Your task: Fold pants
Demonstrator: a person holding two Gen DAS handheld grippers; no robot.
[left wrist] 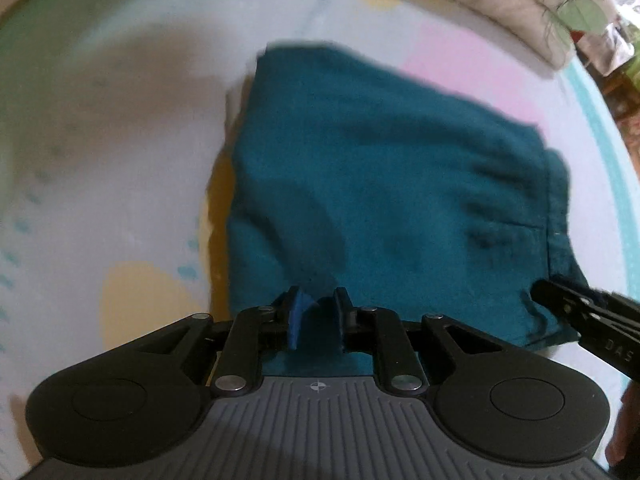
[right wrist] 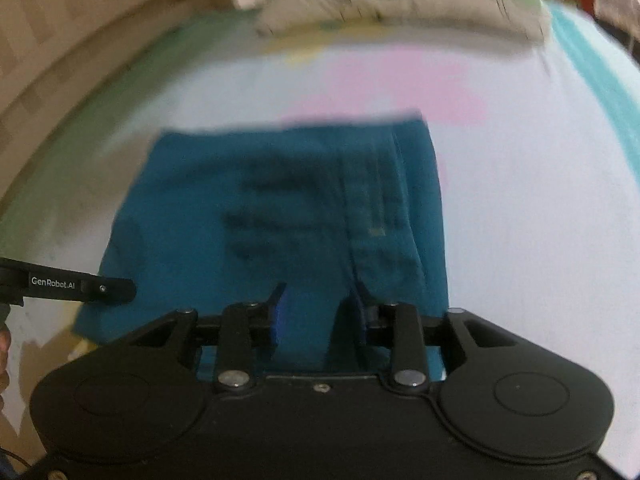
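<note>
The teal pants (left wrist: pixel 384 200) lie folded on the bed (left wrist: pixel 120 120), stretching toward twelve o'clock from both tools, the left tool (left wrist: pixel 316 312) pinching the near hem, the right tool (right wrist: pixel 318 304) partly spread over cloth at three o'clock.

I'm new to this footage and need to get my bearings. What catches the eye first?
Teal pants, folded into a compact block, lie mid-frame on a pastel bedsheet. The left gripper and right gripper hover at its near edge. A leaf-print quilt sits beyond.
</note>
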